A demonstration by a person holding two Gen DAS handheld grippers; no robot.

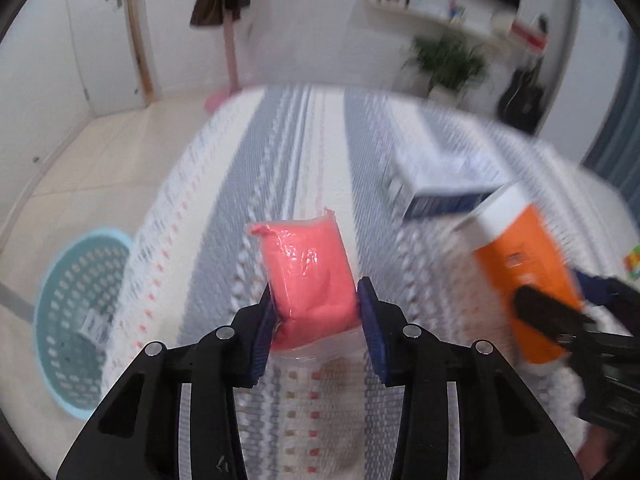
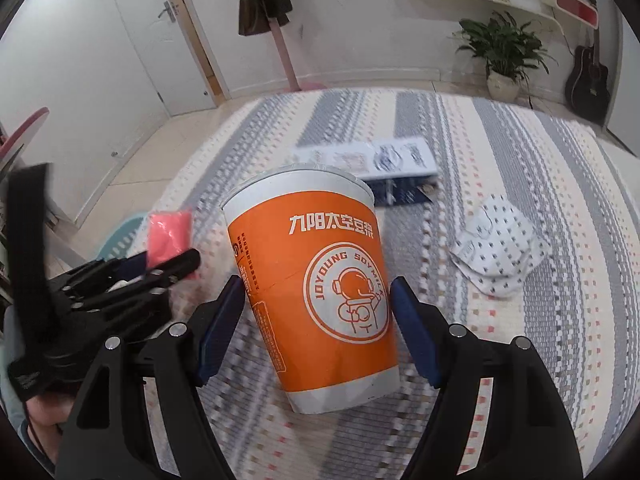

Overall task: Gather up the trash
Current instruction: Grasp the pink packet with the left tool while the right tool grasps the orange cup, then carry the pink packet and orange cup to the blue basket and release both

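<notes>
Left gripper [image 1: 318,300]: blue pads pressed on both sides of a pink packet [image 1: 310,270] wrapped in clear film, clamped on it and holding it above the striped rug [image 1: 280,152].
Right gripper [image 2: 318,312]: blue pads against both flanks of an orange paper cup [image 2: 316,280], clamped on it; the cup leans with its rim away from the camera.
Cup print: white Chinese characters across the top of the orange band, and a round badge reading "JOYOUNG SOYMILK" around an astronaut drawing. Small vertical print on its left side is too fine to read.
Other gripper seen: from the right wrist view the left gripper [image 2: 168,264] with the pink packet [image 2: 168,232] sits to the left of the cup; from the left wrist view the cup [image 1: 524,276] sits at the right.
Rug, right half: a crumpled white wrapper with small dark dots [image 2: 500,248] lies flat, well apart from the cup.
Rug, middle toward the far edge: a white and dark-blue box [image 2: 384,168] lies flat; its printing is blurred.
Off the rug's left edge: a teal perforated basket [image 1: 80,320] on the pale floor, with a small piece of paper inside.
Beyond the rug's far edge: a potted plant [image 2: 500,56] and a black guitar [image 2: 588,76] by the wall.
</notes>
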